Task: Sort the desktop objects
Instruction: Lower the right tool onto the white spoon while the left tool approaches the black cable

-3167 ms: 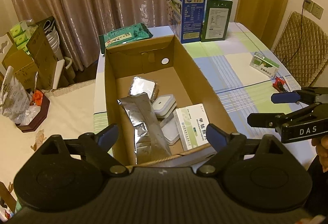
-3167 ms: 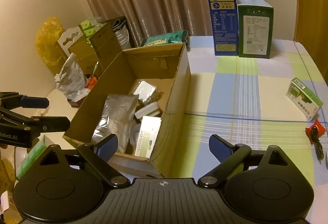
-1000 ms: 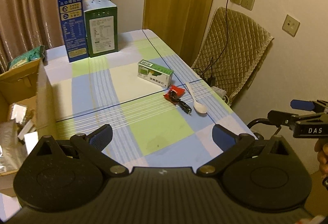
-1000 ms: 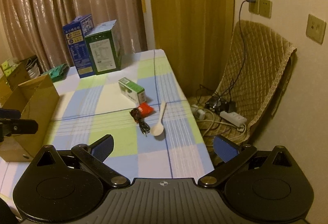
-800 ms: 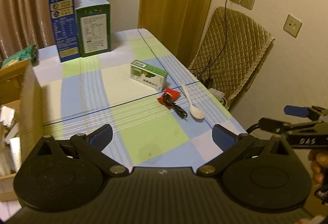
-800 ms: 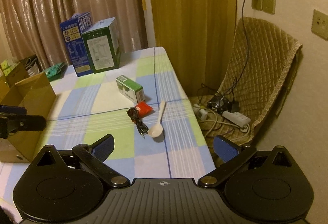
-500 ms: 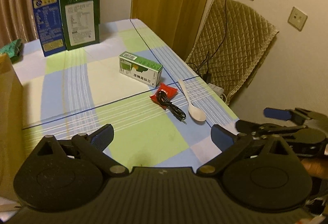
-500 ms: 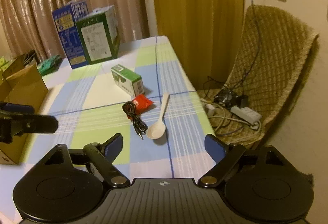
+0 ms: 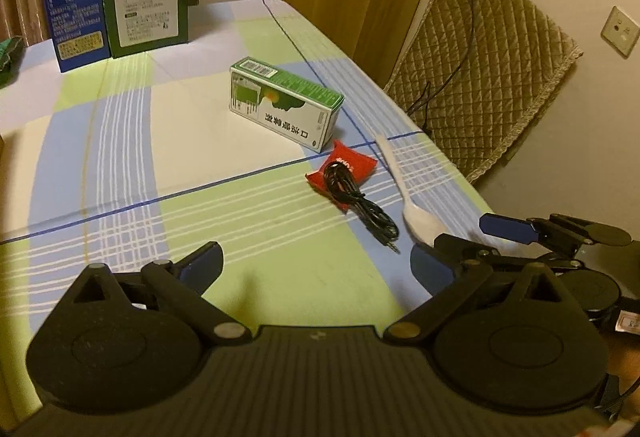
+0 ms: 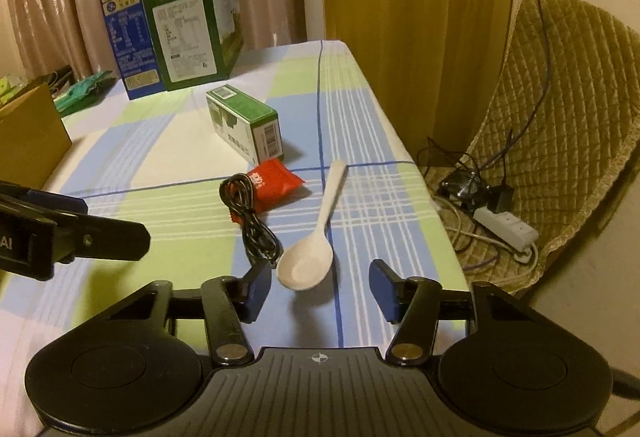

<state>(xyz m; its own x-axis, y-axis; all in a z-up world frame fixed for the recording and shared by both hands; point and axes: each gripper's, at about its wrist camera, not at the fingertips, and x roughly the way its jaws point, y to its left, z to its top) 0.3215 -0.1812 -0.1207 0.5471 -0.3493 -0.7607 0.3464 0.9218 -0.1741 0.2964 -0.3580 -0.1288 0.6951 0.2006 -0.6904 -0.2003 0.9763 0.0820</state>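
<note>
A white spoon (image 10: 316, 233) lies on the checked tablecloth near the right edge, bowl toward me; it also shows in the left wrist view (image 9: 408, 193). My right gripper (image 10: 322, 291) is open just short of the spoon's bowl, its jaws on either side. A black cable (image 10: 250, 217) lies over a red packet (image 10: 276, 183) beside the spoon. A green and white small box (image 10: 244, 127) lies behind them. My left gripper (image 9: 316, 263) is open and empty above the table, left of the right gripper (image 9: 480, 237).
A blue milk carton (image 10: 128, 21) and a green carton (image 10: 192, 33) stand at the back. The cardboard box's corner (image 10: 32, 133) is at the left. A padded chair (image 10: 560, 109) and a power strip (image 10: 508, 225) are beyond the table's right edge.
Both grippers swung right from the cardboard box to the table's right end. Over the last second the right gripper came down close to the spoon's bowl and its jaws narrowed somewhat.
</note>
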